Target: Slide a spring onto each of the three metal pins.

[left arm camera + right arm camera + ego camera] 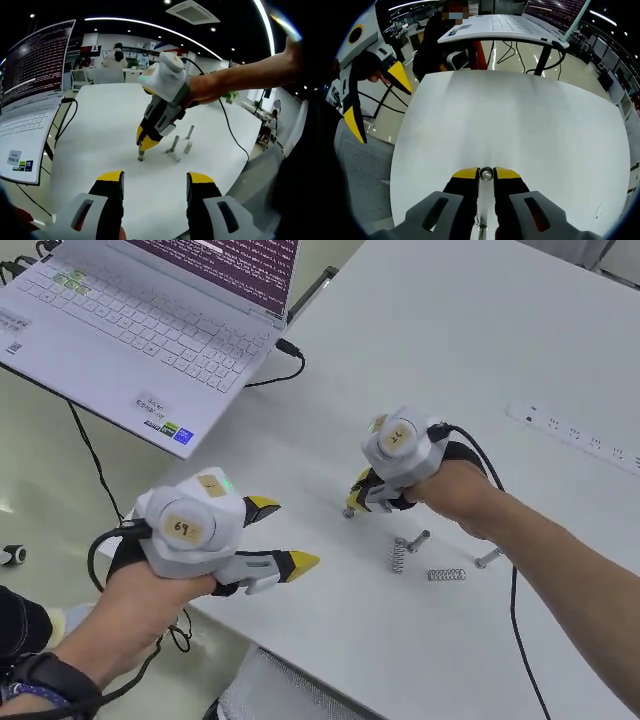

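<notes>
Right gripper view: pinches a pin point(486, 173) at its top between the tips of the right gripper point(486, 178), upright on the table point(520, 125). Head view: holds the left gripper point(287, 533) well apart, jaws spread and empty. Near the held pin, a spring point(398, 555) just beside a second pin point(418, 540), another spring point(446, 574) near a third pin point(488, 558). Probably steadying the first pin. Next calls for fetching a spring with the left gripper and lining it over the pin top.
</notes>
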`<state>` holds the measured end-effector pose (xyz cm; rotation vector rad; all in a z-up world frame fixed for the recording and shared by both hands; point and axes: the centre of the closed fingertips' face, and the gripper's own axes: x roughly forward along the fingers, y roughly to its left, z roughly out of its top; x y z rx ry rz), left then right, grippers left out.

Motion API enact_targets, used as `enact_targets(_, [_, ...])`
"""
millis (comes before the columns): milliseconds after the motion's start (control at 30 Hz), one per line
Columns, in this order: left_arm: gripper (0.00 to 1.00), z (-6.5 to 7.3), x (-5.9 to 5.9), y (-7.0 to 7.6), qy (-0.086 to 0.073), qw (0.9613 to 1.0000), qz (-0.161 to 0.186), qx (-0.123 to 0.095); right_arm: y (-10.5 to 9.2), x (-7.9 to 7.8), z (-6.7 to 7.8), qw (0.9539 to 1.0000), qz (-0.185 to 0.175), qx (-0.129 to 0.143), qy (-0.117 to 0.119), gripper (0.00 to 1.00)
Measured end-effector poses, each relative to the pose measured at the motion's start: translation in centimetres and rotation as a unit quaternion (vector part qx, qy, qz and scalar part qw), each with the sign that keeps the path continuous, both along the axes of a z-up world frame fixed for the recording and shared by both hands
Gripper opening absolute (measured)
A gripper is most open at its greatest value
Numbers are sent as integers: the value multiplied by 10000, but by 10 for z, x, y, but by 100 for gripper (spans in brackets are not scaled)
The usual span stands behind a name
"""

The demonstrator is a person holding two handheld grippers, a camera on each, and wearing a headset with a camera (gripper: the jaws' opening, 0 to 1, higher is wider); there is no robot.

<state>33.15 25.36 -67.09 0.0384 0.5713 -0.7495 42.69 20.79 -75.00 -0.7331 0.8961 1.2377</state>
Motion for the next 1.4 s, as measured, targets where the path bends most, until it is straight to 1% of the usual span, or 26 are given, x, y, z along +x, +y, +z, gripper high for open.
enact_targets(233, [45,1,1,0,-9,10000,9,-2,-2,1,-11,10000,-54,-47,67,9])
enact_targets(500, [45,2,3,0,-24,10000,25,-6,-3,-1,-16,9999,-84,-57,107,9])
enact_targets(667, [45,2,2,0,-24,10000,26,-2,-1,-1,-14,9998,-131,3,144,12])
enact_targets(800, [45,3,2,0,-31,10000,41,-5,-5,0,-11,9999,-120,-45,105,16])
enact_targets(933, [45,4,1,1,-37,10000,60,1,-9,-2,-5,9999,-109,-58,72,22])
enact_targets(1033, [45,6,0,0,-59,10000,73,-1,-13,-1,1,9998,-174,-26,-8,26])
enact_targets(1133, [45,7,-1,-1,-77,9999,72,2,-15,-1,6,9997,-236,25,-45,28])
enact_targets(1400, [45,14,-3,-4,-137,9999,93,-14,-22,-7,19,9992,-326,145,-169,30])
